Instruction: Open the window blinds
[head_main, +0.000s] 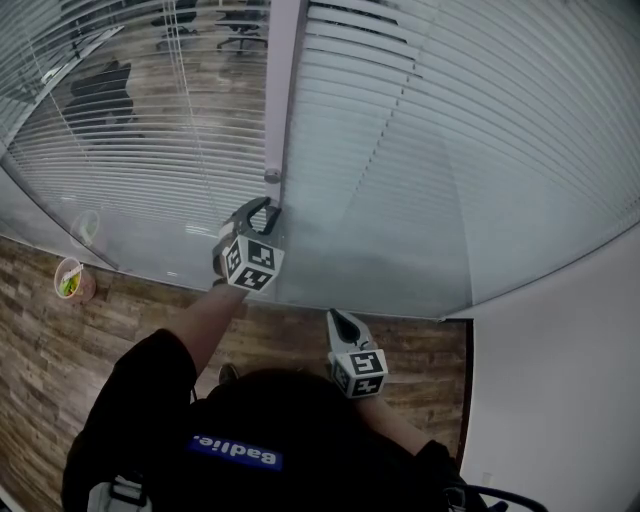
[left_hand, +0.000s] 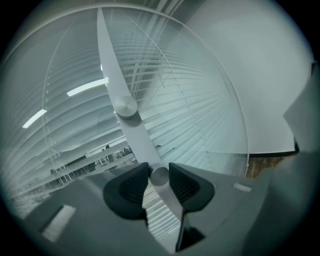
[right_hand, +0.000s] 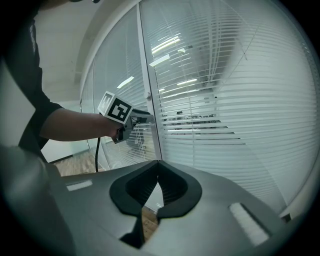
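Note:
White horizontal blinds (head_main: 450, 150) hang behind glass on both sides of a grey upright frame post (head_main: 283, 90). Two round metal knobs sit on that post. The upper knob (head_main: 272, 175) is free and also shows in the left gripper view as the upper knob (left_hand: 125, 106). My left gripper (head_main: 268, 210) reaches the post just below it, shut on the lower knob (left_hand: 159, 175), with both pads pressed against the knob's sides. My right gripper (head_main: 340, 318) hangs lower and closer to me, shut with nothing between its jaws. From the right gripper view, the left gripper (right_hand: 142, 119) is at the post.
A food cup (head_main: 72, 280) stands on the wooden floor (head_main: 50, 380) at the left by the glass. A white wall (head_main: 560, 400) closes the right side. Office chairs (head_main: 100, 85) show through the left blinds.

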